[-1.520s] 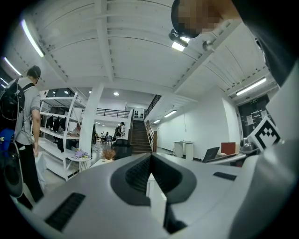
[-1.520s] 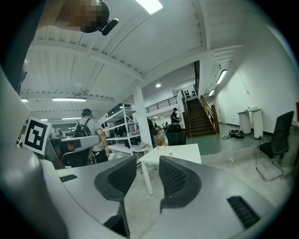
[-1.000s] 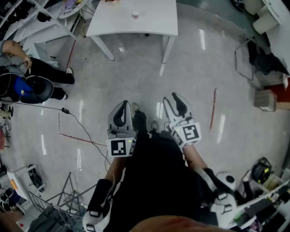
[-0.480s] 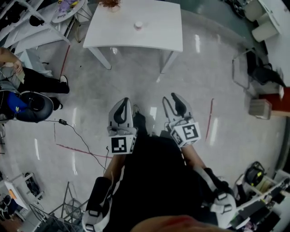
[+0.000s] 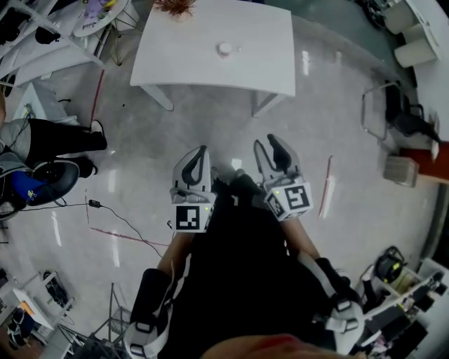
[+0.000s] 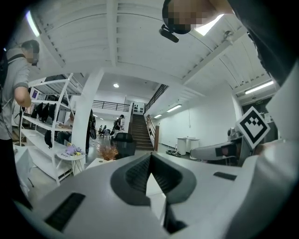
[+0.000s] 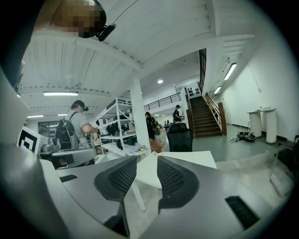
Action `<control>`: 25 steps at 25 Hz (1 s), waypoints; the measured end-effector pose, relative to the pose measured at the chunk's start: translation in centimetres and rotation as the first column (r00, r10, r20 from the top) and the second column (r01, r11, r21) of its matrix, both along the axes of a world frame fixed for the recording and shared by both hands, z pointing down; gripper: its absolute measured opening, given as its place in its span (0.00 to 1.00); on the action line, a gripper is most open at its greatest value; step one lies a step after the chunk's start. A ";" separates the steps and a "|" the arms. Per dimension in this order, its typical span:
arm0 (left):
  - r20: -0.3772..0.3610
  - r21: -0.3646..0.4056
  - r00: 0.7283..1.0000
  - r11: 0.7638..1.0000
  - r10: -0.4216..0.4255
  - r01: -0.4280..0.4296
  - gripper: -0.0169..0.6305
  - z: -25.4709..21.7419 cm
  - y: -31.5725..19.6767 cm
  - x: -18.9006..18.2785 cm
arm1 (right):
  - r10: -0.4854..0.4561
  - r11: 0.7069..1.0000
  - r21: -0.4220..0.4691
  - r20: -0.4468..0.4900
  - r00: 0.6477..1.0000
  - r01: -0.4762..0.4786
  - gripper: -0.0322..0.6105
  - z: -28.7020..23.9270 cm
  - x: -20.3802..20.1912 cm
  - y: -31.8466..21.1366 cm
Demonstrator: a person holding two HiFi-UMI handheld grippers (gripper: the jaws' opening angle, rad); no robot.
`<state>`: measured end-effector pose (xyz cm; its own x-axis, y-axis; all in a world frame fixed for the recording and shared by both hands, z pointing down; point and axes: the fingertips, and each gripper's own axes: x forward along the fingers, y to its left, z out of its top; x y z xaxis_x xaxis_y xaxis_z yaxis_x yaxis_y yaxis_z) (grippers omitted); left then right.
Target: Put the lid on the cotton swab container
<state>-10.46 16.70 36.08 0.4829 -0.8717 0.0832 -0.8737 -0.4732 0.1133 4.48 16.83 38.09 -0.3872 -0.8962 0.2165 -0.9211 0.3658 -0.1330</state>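
Observation:
A small round white container [image 5: 224, 48] stands on the white table [image 5: 259, 63] far ahead, across the floor. A tiny pale thing [image 5: 239, 49] lies just right of it, too small to identify. I hold both grippers close to my body, well short of the table. The left gripper [image 5: 203, 151] is shut with nothing in it; its dark pads meet in the left gripper view [image 6: 149, 161]. The right gripper [image 5: 265, 142] stands open and empty, and the table [image 7: 187, 161] shows beyond its pads in the right gripper view [image 7: 147, 163].
A dried plant [image 5: 175, 5] sits at the table's far left corner. A person [image 5: 42, 140] sits at the left by white shelving, and a cable [image 5: 119, 217] trails over the shiny floor. A dark chair [image 5: 403, 116] and a box [image 5: 400, 168] stand at the right.
The table and the container on it have come lower and nearer in the head view. Both grippers keep their place and jaw state.

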 end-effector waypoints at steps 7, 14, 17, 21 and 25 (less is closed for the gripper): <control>0.026 -0.052 1.000 0.999 0.015 -0.014 0.03 3.6 -8.9 0.7 | -0.003 1.000 -0.018 -0.007 1.000 0.003 0.25 2.1 0.7 -9.9; 0.035 -0.055 0.999 0.998 -0.014 0.016 0.03 3.5 -17.0 3.2 | -0.040 0.999 -0.024 0.002 0.999 0.040 0.25 2.7 2.9 -18.7; 0.041 -0.079 0.999 0.996 -0.029 0.033 0.03 4.1 -21.2 5.1 | -0.073 0.997 -0.027 0.001 0.997 0.073 0.25 3.1 4.3 -23.2; 0.090 -0.060 0.995 0.997 -0.040 0.045 0.03 5.0 -26.0 7.5 | -0.115 0.993 -0.031 0.001 0.993 0.115 0.25 4.0 5.7 -28.6; 0.129 -0.090 0.991 0.994 -0.048 0.060 0.03 7.1 -29.0 9.1 | -0.139 0.989 -0.055 -0.009 0.990 0.139 0.25 5.5 6.8 -32.2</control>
